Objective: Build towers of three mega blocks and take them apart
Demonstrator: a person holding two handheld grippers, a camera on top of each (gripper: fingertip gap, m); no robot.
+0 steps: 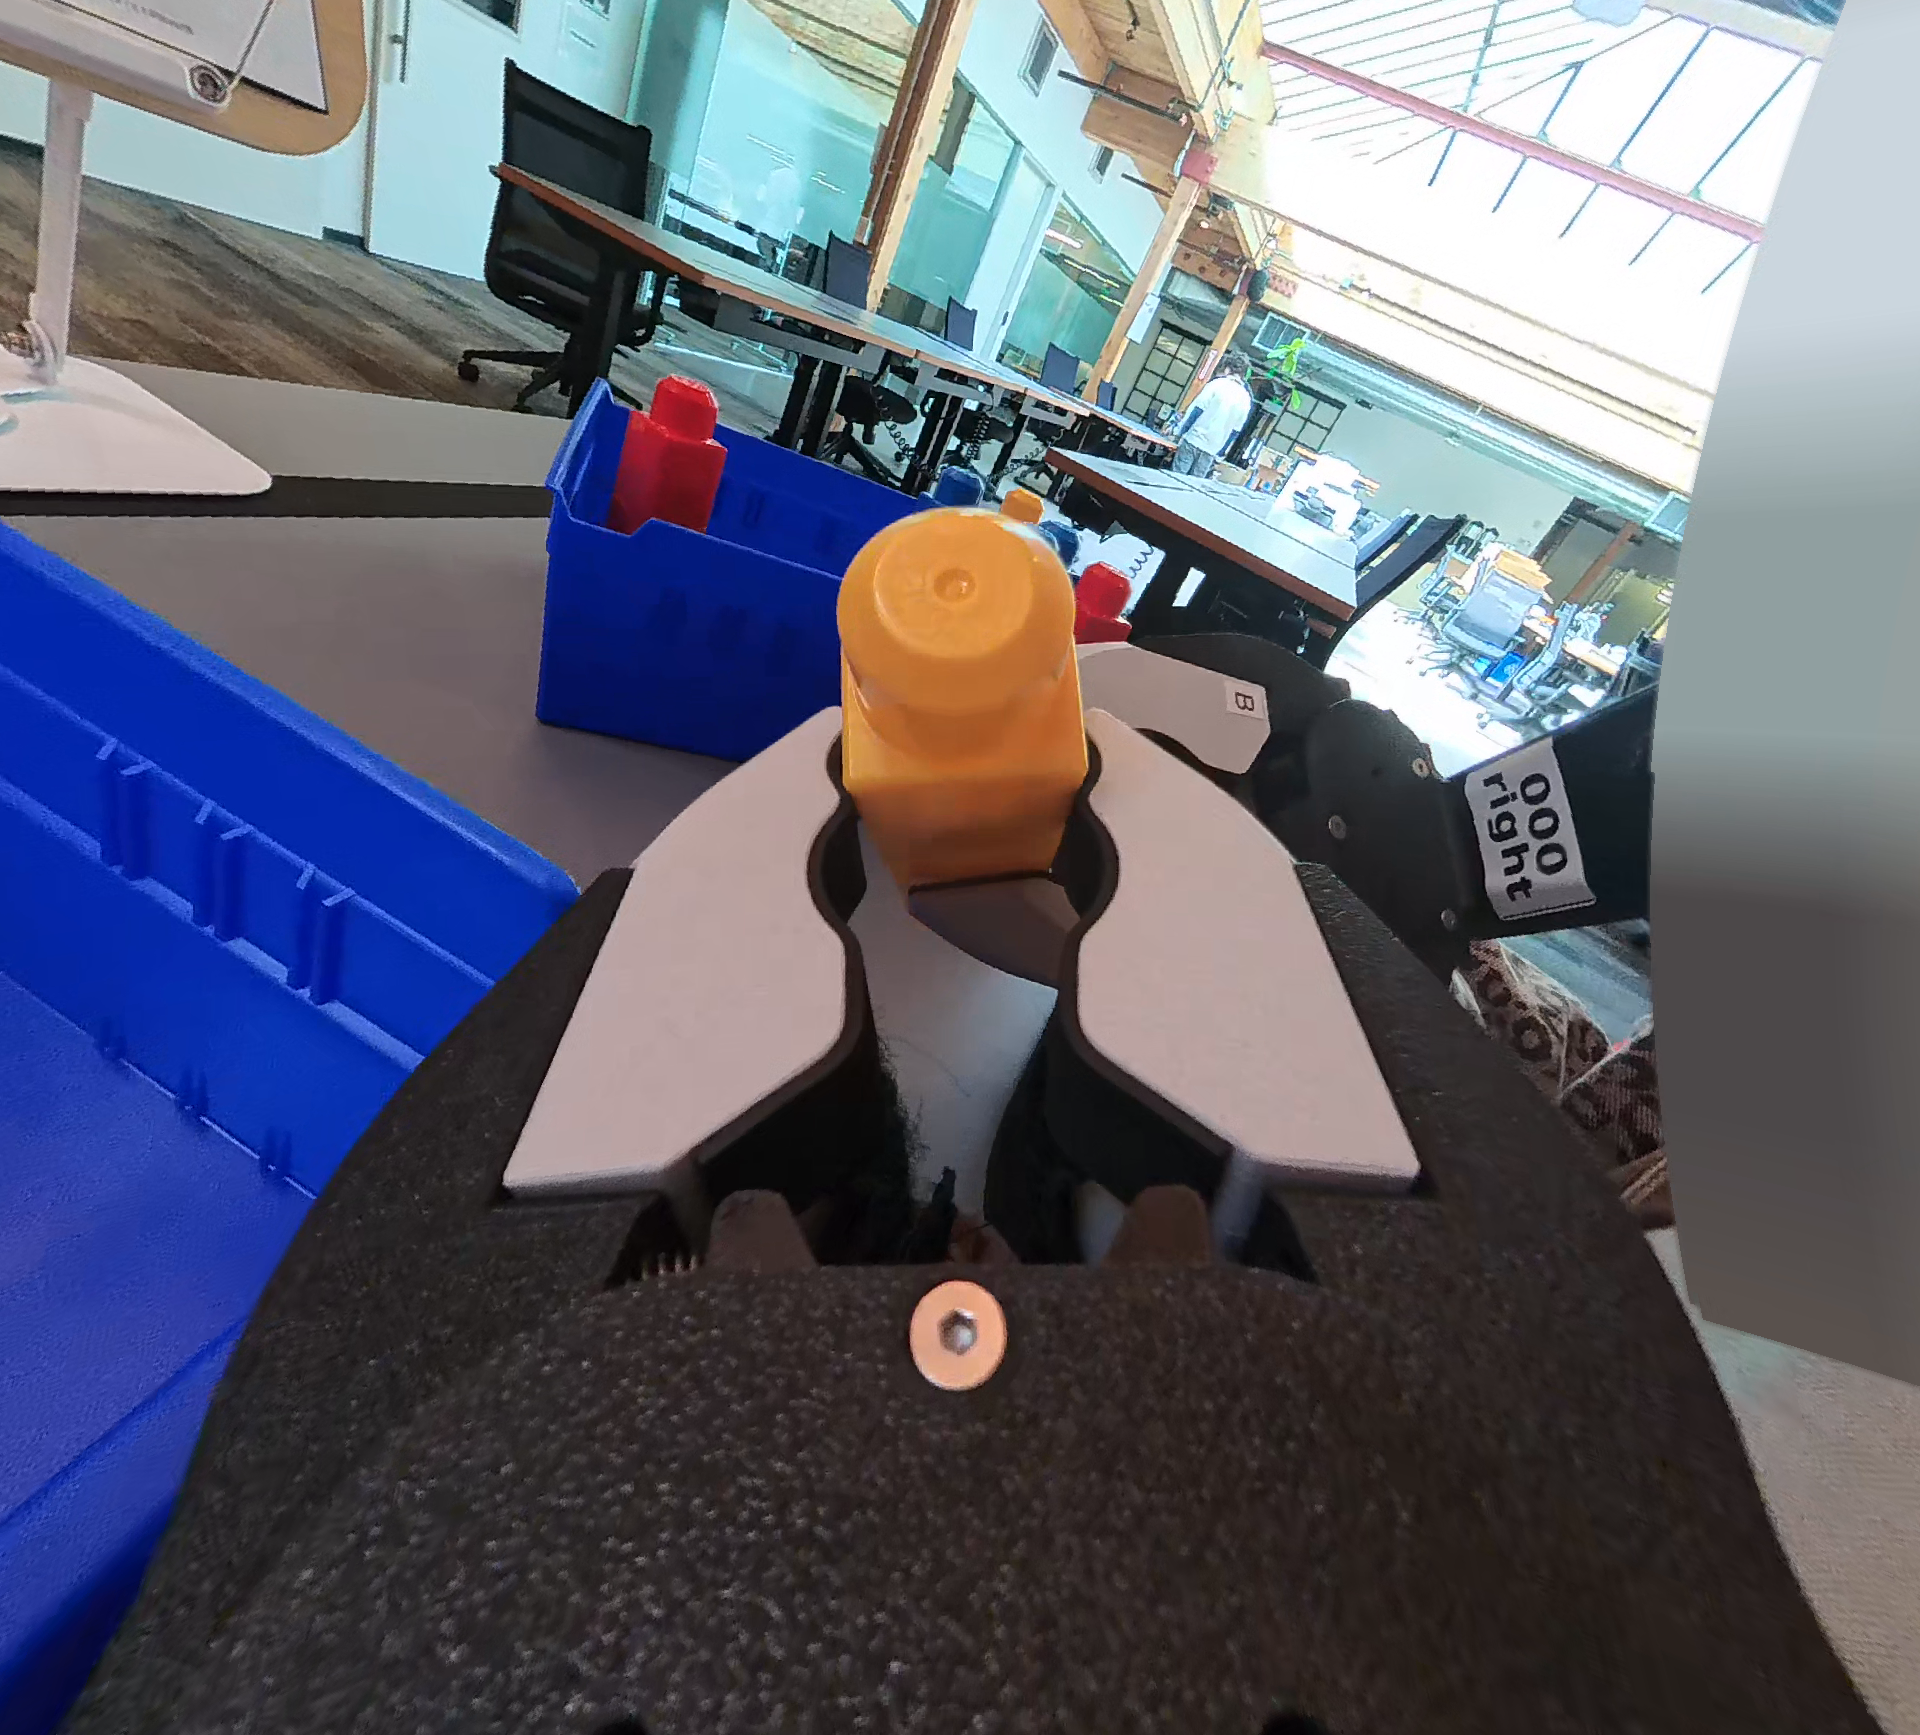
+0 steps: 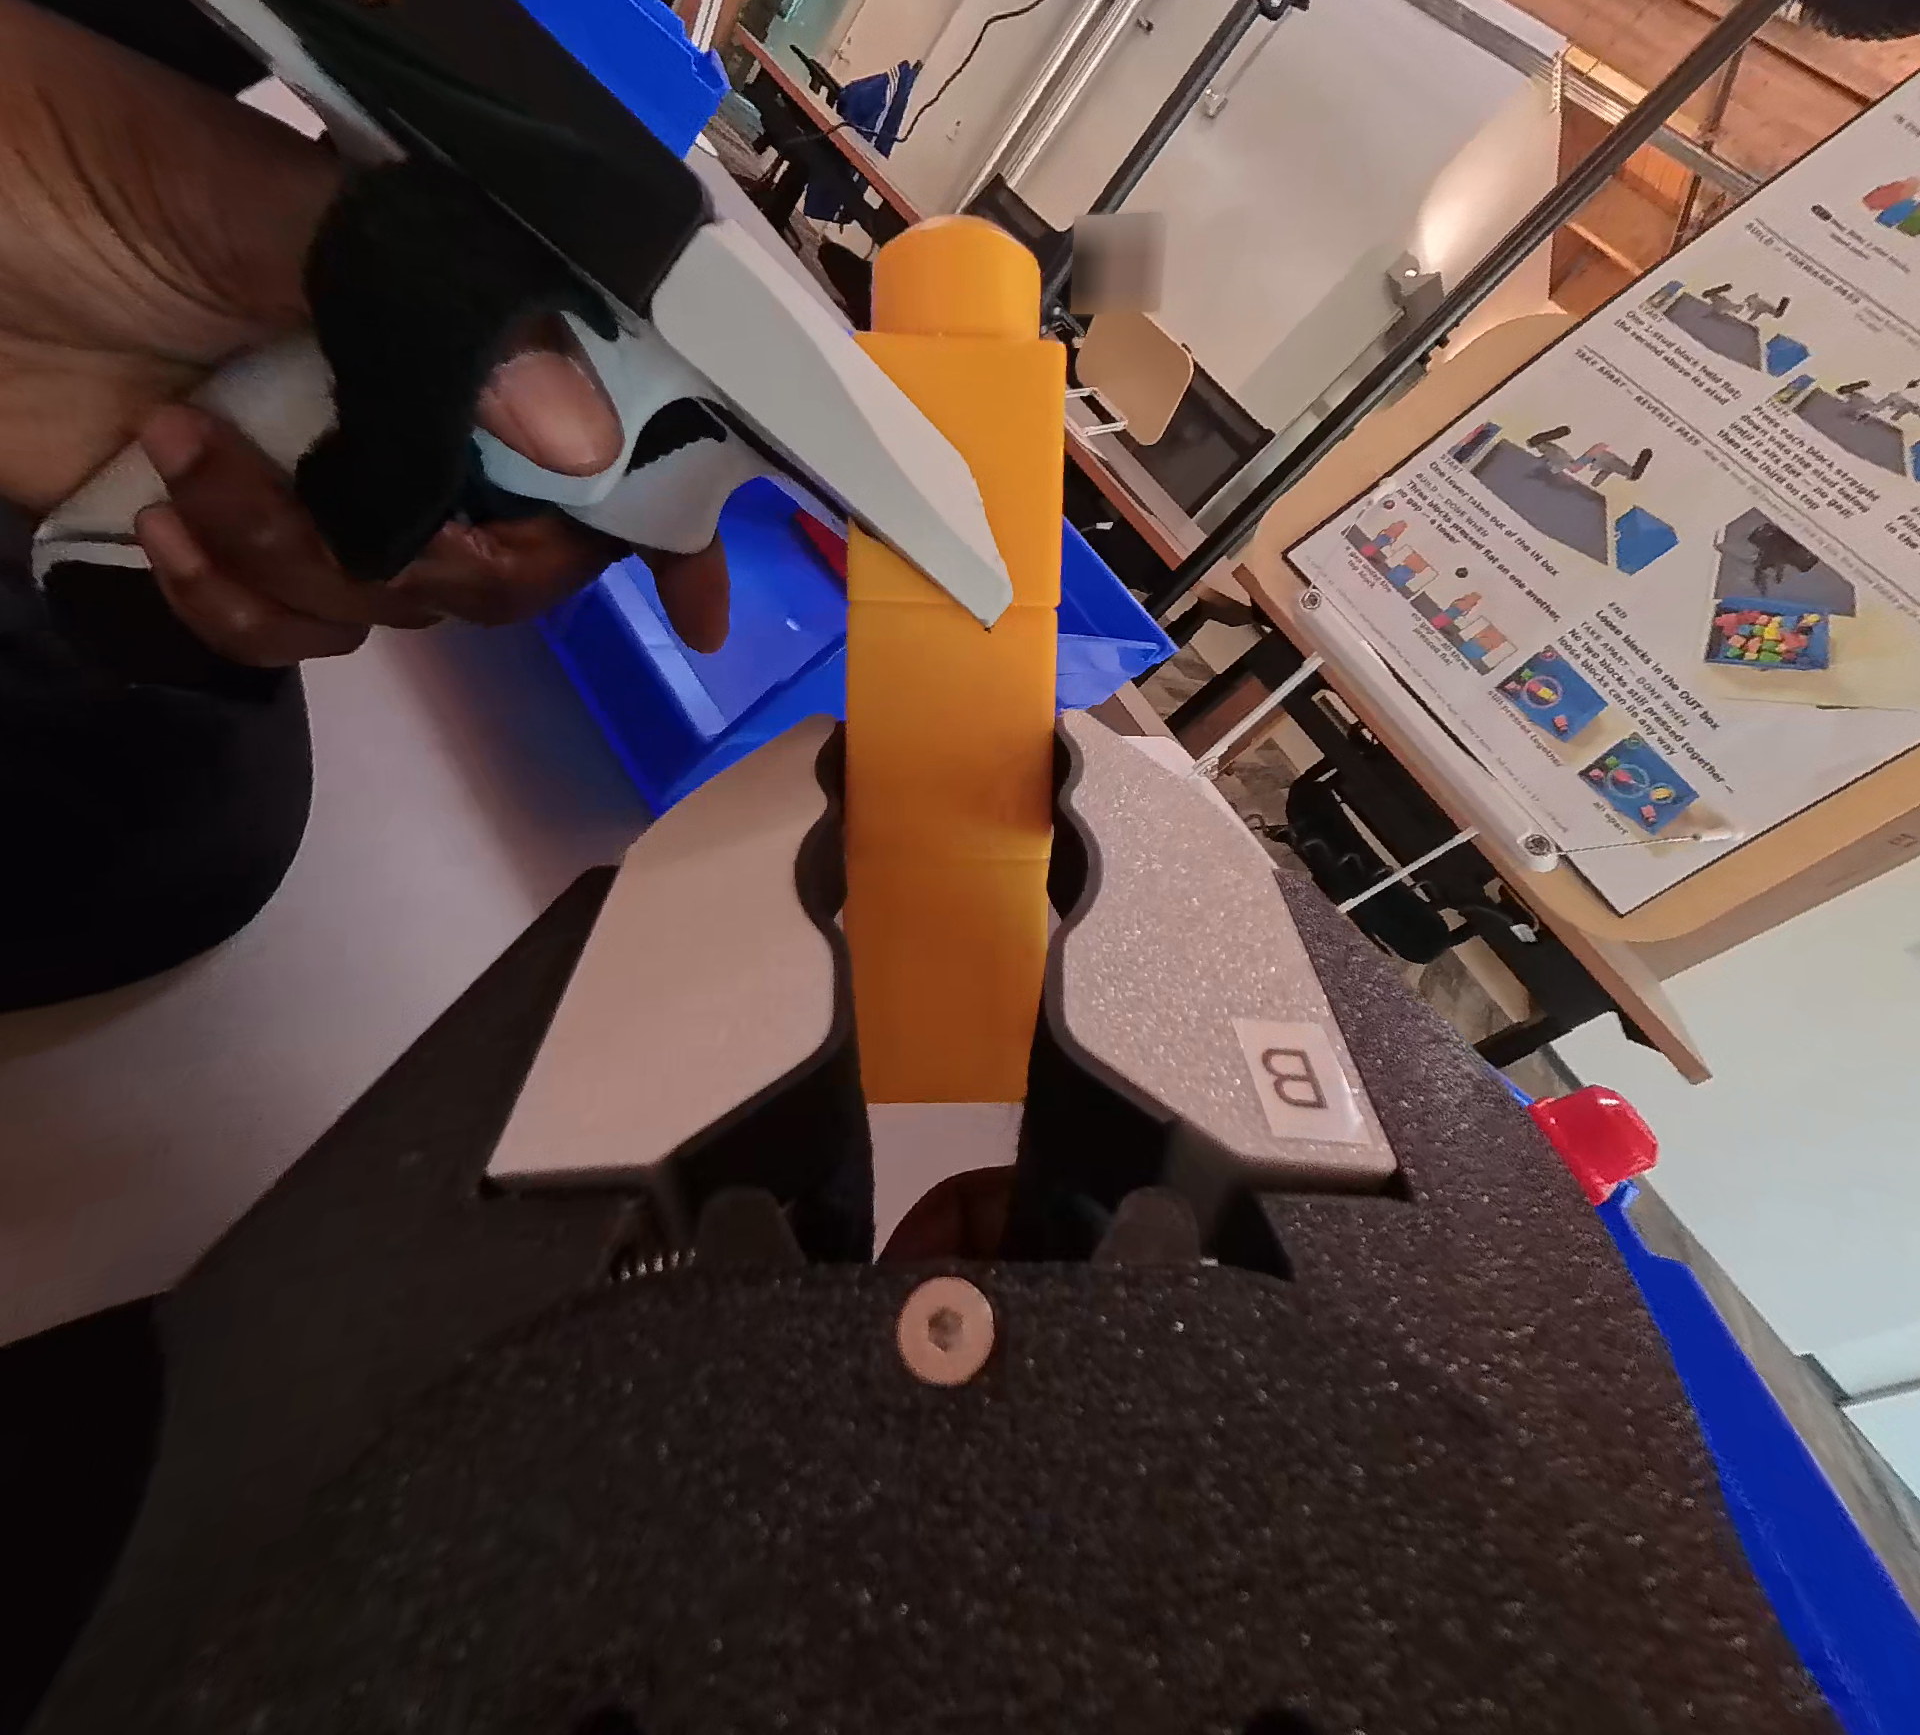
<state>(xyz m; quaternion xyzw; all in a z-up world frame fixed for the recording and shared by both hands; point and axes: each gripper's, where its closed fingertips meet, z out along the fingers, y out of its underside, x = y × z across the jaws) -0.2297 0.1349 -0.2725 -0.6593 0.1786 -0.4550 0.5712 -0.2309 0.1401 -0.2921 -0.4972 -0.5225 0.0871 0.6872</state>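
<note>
The left gripper (image 2: pixel 935 532) comes in from the left, its fingers (image 2: pixel 831 428) clenched across the top block of an orange tower (image 2: pixel 951 750). The tower's long axis runs straight out between the right gripper (image 2: pixel 948 854), whose fingers (image 2: pixel 1164 906) clamp the lower blocks, held off the tabletop (image 2: pixel 416 802). Separation likely turns on pulling along that axis, the top block away from the right gripper.
</note>
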